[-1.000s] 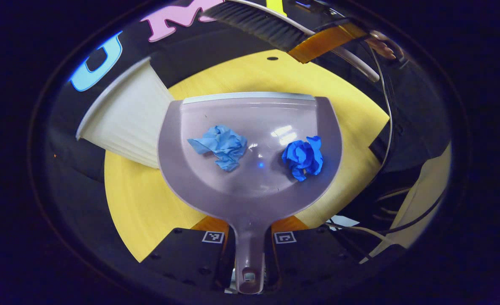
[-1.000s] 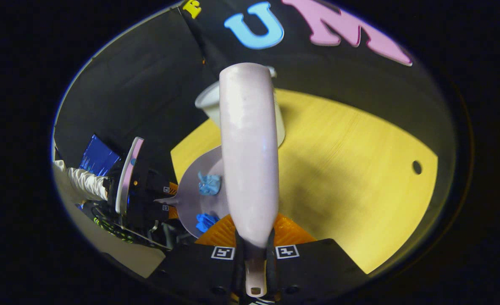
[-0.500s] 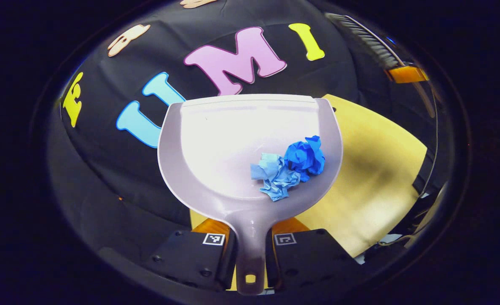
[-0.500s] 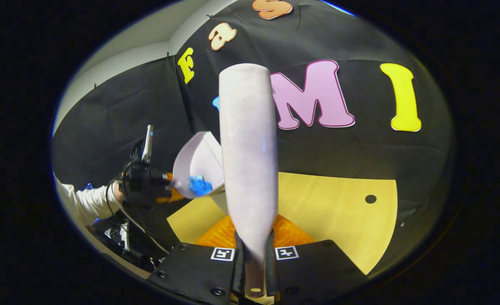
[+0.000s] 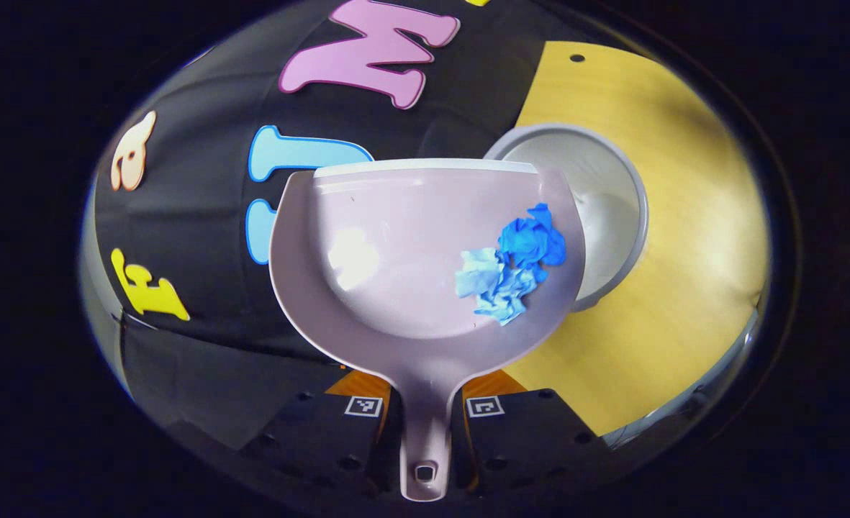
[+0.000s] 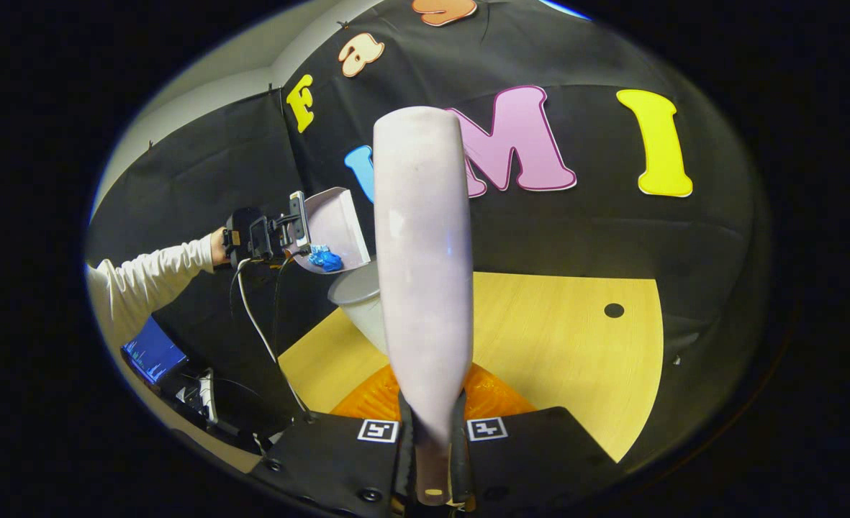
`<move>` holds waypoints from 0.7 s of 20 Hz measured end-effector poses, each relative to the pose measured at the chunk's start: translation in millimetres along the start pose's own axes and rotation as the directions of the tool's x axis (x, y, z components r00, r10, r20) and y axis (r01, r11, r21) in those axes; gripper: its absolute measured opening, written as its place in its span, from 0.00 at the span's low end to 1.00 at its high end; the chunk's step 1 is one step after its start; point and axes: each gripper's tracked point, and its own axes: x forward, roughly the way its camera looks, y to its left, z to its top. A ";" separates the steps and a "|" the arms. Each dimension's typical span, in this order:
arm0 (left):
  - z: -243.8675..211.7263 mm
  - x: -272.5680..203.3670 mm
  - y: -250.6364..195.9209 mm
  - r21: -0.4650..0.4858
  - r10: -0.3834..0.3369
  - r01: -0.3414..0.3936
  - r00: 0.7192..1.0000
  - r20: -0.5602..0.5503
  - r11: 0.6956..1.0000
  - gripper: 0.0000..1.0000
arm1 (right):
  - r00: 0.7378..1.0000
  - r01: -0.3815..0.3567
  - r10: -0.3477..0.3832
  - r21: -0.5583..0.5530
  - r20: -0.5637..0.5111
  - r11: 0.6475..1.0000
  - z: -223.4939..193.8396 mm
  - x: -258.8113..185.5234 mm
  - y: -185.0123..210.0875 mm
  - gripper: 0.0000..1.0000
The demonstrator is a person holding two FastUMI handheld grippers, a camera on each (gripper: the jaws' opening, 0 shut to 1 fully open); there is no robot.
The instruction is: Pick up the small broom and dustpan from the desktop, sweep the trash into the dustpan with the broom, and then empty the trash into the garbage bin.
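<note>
My left gripper (image 5: 425, 403) is shut on the handle of a pale lilac dustpan (image 5: 396, 252). A dark blue paper ball (image 5: 532, 241) and a light blue one (image 5: 493, 288) lie together against the pan's right wall. Behind that wall is the open white garbage bin (image 5: 604, 216) with a grey rim. My right gripper (image 6: 432, 424) is shut on the handle of the small broom (image 6: 425, 273), whose pale back stands upright before me. The right gripper view shows the tilted dustpan (image 6: 335, 223) with the blue trash (image 6: 324, 257) held just above the bin (image 6: 363, 302).
The bin stands near the left end of a yellow wooden table (image 6: 561, 345) that has a small round hole (image 6: 614, 310). A white sleeve (image 6: 151, 277) holds the left gripper, and a cable (image 6: 252, 316) hangs from it. Cables and a blue screen (image 6: 152, 350) sit low on the left.
The dustpan rose off the table, swung over to the bin and tilted sideways. The two paper balls slid together to the pan's right side. The broom lifted and now points at the wall.
</note>
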 end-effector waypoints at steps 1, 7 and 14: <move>-3.4 4.6 -2.2 0.059 0.023 -0.022 1.000 -0.011 0.998 0.26 | 1.000 0.000 0.000 0.001 -0.005 1.000 -0.5 -0.4 0.1 0.20; -11.7 9.9 -14.7 0.470 0.282 -0.252 0.959 0.007 0.846 0.26 | 0.999 0.017 -0.017 0.017 -0.033 1.000 -18.7 -1.0 -7.2 0.20; -6.2 2.1 -31.8 0.346 0.290 -0.297 0.954 0.072 0.890 0.26 | 0.999 0.031 -0.031 0.004 -0.042 0.999 -18.9 7.8 -3.4 0.20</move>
